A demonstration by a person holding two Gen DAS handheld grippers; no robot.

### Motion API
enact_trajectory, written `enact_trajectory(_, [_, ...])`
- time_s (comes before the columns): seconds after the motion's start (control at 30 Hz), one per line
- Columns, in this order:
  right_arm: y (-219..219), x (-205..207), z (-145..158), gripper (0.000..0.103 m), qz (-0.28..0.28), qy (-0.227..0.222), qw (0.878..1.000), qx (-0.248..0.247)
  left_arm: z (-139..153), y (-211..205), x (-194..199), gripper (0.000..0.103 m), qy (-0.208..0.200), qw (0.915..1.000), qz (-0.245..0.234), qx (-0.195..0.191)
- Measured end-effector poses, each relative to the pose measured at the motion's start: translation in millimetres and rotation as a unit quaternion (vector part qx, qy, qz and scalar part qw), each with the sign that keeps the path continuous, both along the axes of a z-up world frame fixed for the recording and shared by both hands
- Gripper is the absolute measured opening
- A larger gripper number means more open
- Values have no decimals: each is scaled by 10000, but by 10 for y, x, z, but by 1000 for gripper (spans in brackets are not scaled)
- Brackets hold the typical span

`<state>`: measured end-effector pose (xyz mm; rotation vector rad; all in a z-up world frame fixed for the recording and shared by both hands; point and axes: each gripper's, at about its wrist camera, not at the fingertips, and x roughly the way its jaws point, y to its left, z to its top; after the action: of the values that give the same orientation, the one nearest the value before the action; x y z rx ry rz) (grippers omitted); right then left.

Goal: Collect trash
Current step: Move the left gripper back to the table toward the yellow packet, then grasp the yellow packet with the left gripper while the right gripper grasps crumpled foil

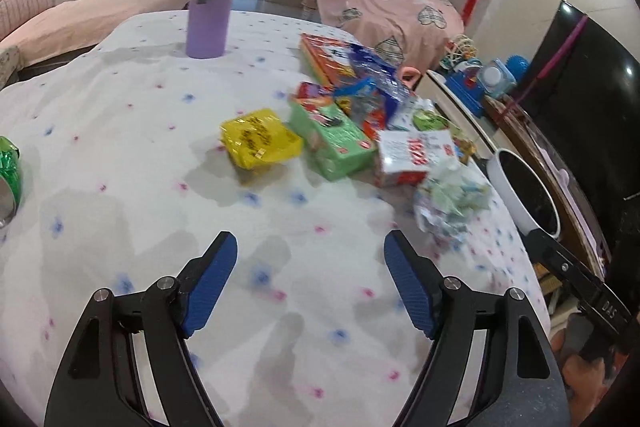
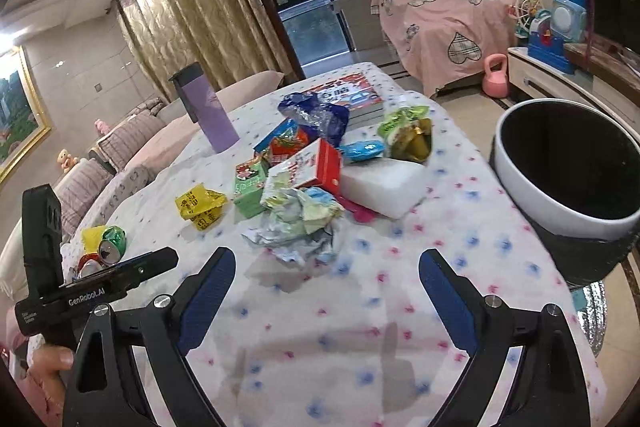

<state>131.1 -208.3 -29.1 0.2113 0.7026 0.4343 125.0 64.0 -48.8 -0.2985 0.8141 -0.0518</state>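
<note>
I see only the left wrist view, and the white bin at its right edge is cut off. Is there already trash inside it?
Observer: In the right wrist view the whole mouth of the white bin shows. Its inside is dark and I see no trash there.
Operator: Is the right hand-held gripper carrying anything?
Observer: No. The right hand-held gripper is open and empty, over the tablecloth just short of the crumpled paper.
Operator: The green can at my left edge is cut off too. Is it alone?
Observer: No. Beside the green can lies a second, red-and-silver can.
</note>
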Motion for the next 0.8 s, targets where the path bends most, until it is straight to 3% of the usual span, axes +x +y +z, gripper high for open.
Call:
enact_trajectory(0.3, [215,265,-53,94,155,129,9998,-22,-1,287,398,79,70,9999,100,-42])
enact_trajectory(0.63, [334,480,-209,94,200,360,9991,-38,-196,384,751,76,258,9996,80,-121])
enact_trajectory(0.7, [326,497,-235,92,164,400,9991,-47,-218,342,771,56,270,9996,-63,-110])
enact_trajectory(0.77, [312,511,-254,77,160,426,9990,-50,-249,322,794,21,347,9992,-164,-145])
enact_trajectory(0.8, [304,515,-274,58,180,482,9987,-47,-253,311,792,13,369,9990,-201,-179])
